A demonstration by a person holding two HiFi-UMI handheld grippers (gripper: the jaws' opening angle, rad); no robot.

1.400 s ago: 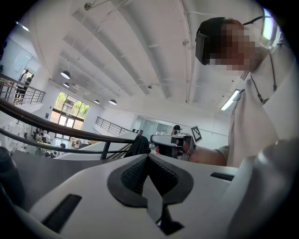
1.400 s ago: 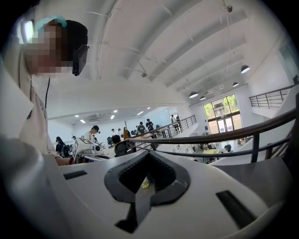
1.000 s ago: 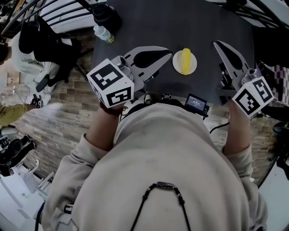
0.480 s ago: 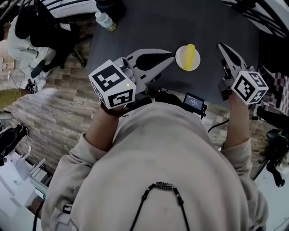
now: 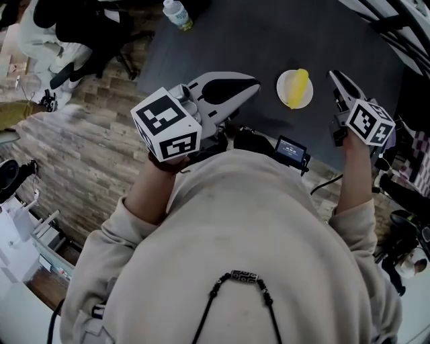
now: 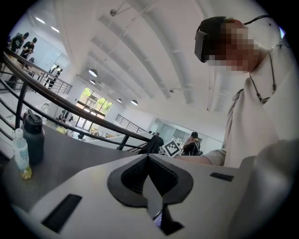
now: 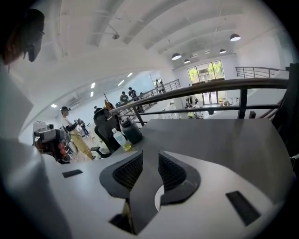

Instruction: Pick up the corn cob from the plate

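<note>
**A:** Gripper status?

**B:** On my right gripper (image 5: pixel 332 74) the jaws have just been opening. There's a narrow gap now and nothing between the pads. On my left gripper (image 5: pixel 255 84) the jaws are closed tip to tip and empty.

**A:** Target?

**B:** The corn cob (image 5: pixel 297 87) lies on a small white plate (image 5: pixel 283 93) on the dark worktop (image 5: pixel 222 40), close to the edge nearest me. The plate sits between my two grippers. The left tip is near its left rim and the right tip near its right rim.

**A:** Cob axis?

**B:** It runs away from me, with the far end leaning slightly right. My right gripper points much the same way, so it's alongside the cob, not across it.

**A:** Which hand?

**B:** Both are about equally near. I'd go right, since that's the one opening. The gap looks too narrow for the cob, so it should widen first. Then I'd shift left over the plate and straddle the cob across its width.

**A:** Clearance?

**B:** The worktop round the plate is bare. The bottle (image 5: pixel 176 12) is at the far corner, well apart. The risks I see are the near edge and the plate rim: a low approach could shove the plate.
</note>
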